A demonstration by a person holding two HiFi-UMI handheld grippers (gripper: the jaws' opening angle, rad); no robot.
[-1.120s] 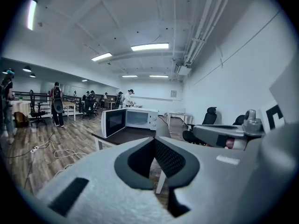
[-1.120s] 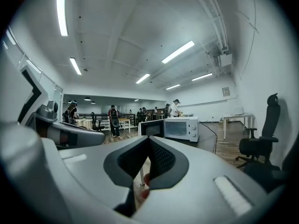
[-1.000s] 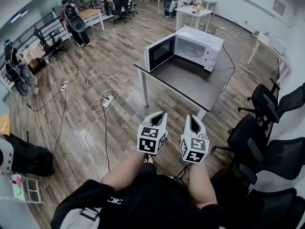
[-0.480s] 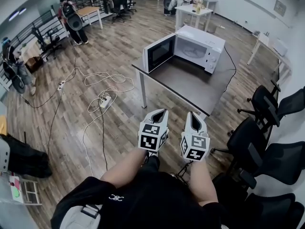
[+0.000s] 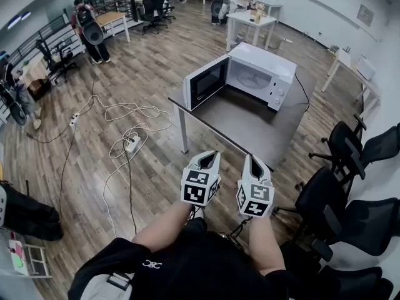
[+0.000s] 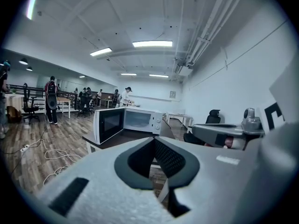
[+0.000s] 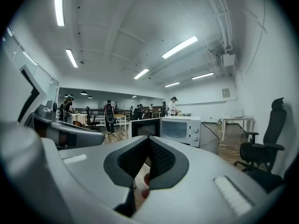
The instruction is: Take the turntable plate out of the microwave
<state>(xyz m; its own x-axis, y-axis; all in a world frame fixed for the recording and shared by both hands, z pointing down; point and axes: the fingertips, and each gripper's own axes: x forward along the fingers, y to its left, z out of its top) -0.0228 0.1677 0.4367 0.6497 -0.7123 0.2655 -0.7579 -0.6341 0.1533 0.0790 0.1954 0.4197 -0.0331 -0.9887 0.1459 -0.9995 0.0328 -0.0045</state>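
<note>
- Two grippers are held side by side, close to the person's body and short of the table edge.
- The left gripper has its fingers pressed together at the tips. Nothing sits between them and they touch nothing.
- The right gripper is the same, with fingers closed tip to tip, empty and in the air.
- One dark-topped table stands just beyond the grippers on pale legs.
- One white microwave sits at the far end of that table, with its door swung wide open to the left.
- The turntable plate is inside the microwave, on the floor of the cavity. It shows only as one faint pale disc, well apart from both grippers.
- At least three black office chairs stand to the right of the table.
- White cables and one power strip lie on the wood floor to the left.
- A white table and several people stand far back.
</note>
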